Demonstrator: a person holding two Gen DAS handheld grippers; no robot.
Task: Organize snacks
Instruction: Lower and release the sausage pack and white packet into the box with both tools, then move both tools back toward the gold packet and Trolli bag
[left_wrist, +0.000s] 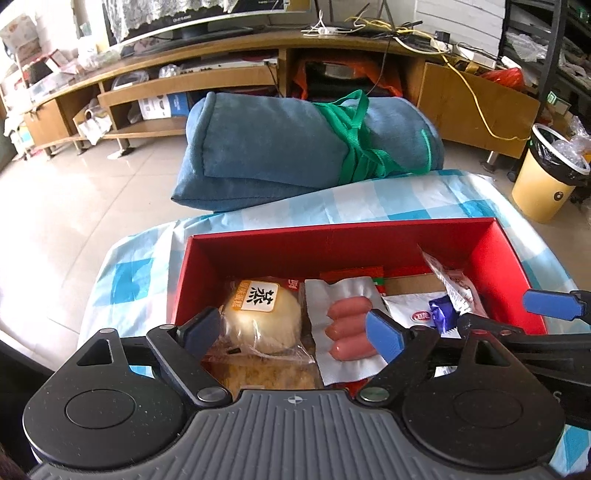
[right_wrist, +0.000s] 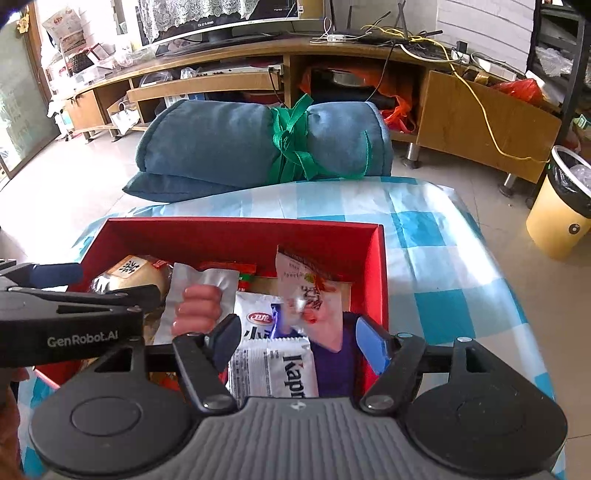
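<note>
Both tools hover, jaws apart and empty, over the red box (left_wrist: 517, 254) on the checked surface (right_wrist: 424, 229): left tool (left_wrist: 291, 328) above bun (left_wrist: 258, 317) and sausages (left_wrist: 347, 328), right tool (right_wrist: 295, 339) above packets (right_wrist: 273, 365). Packing appears nearly finished; next, tidy or withdraw.

both grippers hung side by side, pointing forward. the left gripper (left_wrist: 293, 330) had its fingers (left_wrist: 384, 334) spread wide, gripping nothing; the right gripper (right_wrist: 297, 341) was likewise wide apart and empty.
</note>
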